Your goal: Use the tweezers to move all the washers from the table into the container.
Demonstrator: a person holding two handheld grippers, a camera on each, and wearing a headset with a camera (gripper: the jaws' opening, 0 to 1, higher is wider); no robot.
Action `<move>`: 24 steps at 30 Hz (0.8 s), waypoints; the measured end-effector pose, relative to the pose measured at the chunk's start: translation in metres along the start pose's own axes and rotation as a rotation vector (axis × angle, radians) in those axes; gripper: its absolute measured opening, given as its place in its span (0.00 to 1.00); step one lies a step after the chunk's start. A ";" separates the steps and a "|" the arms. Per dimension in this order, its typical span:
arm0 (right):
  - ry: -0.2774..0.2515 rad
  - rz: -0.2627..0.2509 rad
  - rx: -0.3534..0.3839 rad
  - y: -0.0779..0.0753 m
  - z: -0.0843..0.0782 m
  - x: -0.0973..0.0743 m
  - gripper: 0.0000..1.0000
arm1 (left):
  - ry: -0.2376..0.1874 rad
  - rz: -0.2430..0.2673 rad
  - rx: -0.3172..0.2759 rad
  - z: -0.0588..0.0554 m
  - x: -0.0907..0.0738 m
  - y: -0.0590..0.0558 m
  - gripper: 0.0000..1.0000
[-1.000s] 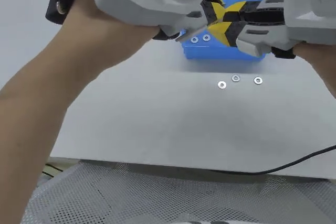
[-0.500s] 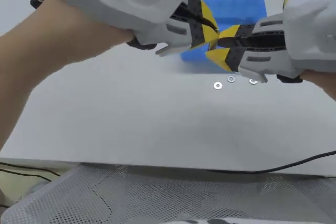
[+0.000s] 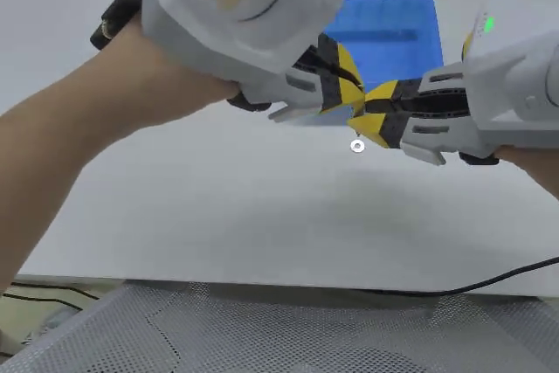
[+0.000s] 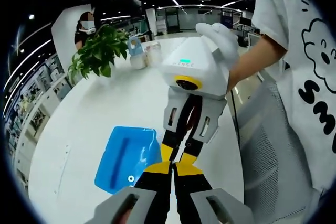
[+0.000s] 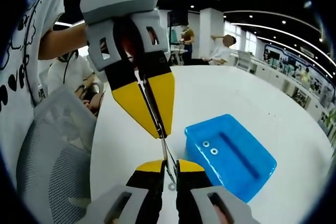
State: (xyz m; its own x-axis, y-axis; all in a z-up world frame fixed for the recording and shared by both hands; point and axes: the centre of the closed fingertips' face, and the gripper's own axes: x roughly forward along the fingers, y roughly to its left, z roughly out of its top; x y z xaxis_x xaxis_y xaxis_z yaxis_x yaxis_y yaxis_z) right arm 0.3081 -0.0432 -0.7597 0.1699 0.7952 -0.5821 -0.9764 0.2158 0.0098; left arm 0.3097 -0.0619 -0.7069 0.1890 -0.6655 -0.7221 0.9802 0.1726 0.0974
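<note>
**Line up the tweezers on the next washer**

Step now, prob.: getting the tips over the next washer for a pick. To do it well, keep the thin silver metal tweezers (image 5: 166, 153) straight over the small round silver washer (image 3: 357, 146) & go down slow. Put one tip each side of the ring, or one tip in the hole, then squeeze soft. Squeeze too hard & the washer may flip away. Lift just a bit, carry it over the rim of the blue plastic box-shaped container (image 3: 393, 24), & let go low so it won't bounce out.

Where things are: in the head view the washer lies on the flat white table (image 3: 218, 207). It is just under the spot where the two grippers meet, near the container's front wall. In the right gripper view two washers (image 5: 206, 144) lie inside the container. More may hide behind the grippers; can't tell.

Jaws: the left gripper (image 3: 348, 93) has its jaws pressed together on the upper part of the tweezers, clear in the right gripper view. The right gripper (image 3: 377, 113) has its jaws a small way apart w/ the low end of the tweezers between them. Can't tell if they press on it. The two grippers meet almost tip to tip.
</note>
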 end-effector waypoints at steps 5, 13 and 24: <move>0.009 0.009 0.026 0.001 -0.004 0.003 0.05 | 0.008 0.005 -0.018 -0.003 0.006 -0.002 0.00; 0.019 0.013 0.038 0.002 -0.009 0.005 0.05 | 0.025 0.014 -0.022 -0.006 0.011 -0.002 0.00; 0.025 0.004 0.033 -0.001 -0.008 0.007 0.05 | 0.024 0.027 -0.032 -0.007 0.012 0.002 0.00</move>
State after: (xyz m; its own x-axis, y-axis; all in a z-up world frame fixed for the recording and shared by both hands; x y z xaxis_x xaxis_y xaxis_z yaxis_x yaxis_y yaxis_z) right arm 0.3096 -0.0427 -0.7699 0.1622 0.7815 -0.6024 -0.9720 0.2318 0.0390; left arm 0.3130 -0.0646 -0.7196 0.2138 -0.6428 -0.7356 0.9722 0.2137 0.0958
